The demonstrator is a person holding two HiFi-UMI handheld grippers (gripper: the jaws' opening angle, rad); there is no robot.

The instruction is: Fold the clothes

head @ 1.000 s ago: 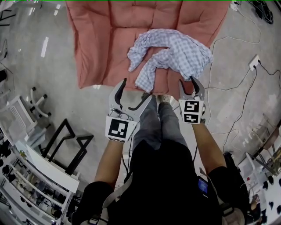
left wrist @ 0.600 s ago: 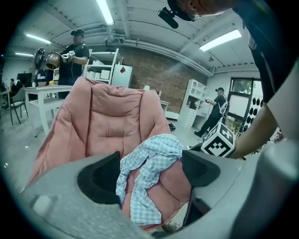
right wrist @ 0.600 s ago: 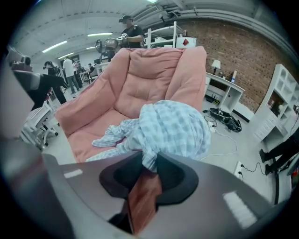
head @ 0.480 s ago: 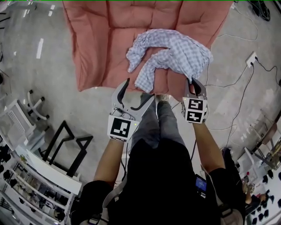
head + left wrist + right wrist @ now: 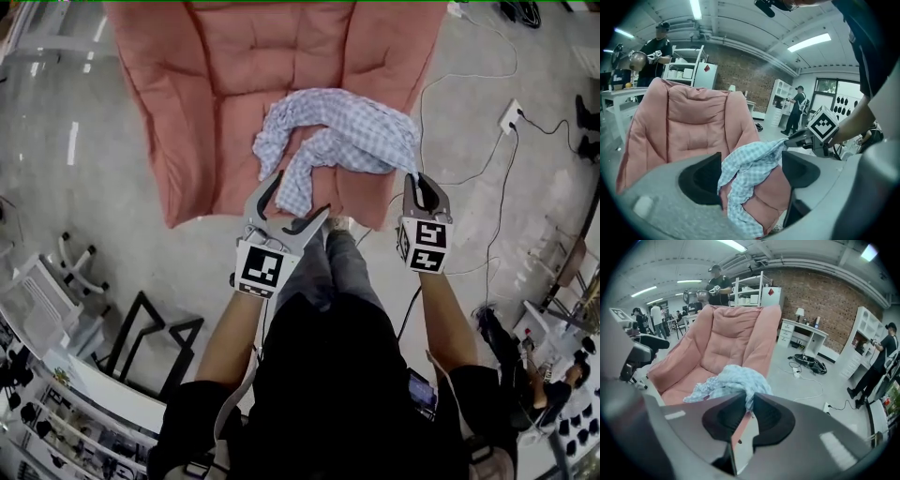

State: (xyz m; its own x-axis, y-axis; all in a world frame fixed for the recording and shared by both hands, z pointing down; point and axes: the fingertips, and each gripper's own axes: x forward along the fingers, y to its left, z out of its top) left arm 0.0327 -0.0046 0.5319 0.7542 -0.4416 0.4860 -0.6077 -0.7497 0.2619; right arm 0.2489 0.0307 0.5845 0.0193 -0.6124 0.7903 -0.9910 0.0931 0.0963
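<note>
A blue-and-white checked garment [image 5: 342, 139] lies crumpled on the seat of a pink padded chair [image 5: 216, 75]. My right gripper [image 5: 420, 186] is at the garment's right edge, shut on a corner of the cloth [image 5: 748, 398]. Its jaws have just been closing with the fabric between them. In the left gripper view that corner [image 5: 780, 144] is drawn up toward the right gripper [image 5: 797, 139]. My left gripper [image 5: 298, 195] hovers open at the chair's front edge, just short of the hanging end of the garment [image 5: 740, 187], touching nothing.
Grey concrete floor surrounds the chair. A power strip [image 5: 513, 113] and cables [image 5: 487, 187] lie on the floor at right. A black metal frame [image 5: 141, 314] and white racks [image 5: 56, 375] stand at lower left. People stand at shelves [image 5: 757, 296] behind the chair.
The right gripper's jaws went from open to shut on the garment's edge, and it rose slightly. Both grippers moved closer to the chair, the left up to the front of the seat.
</note>
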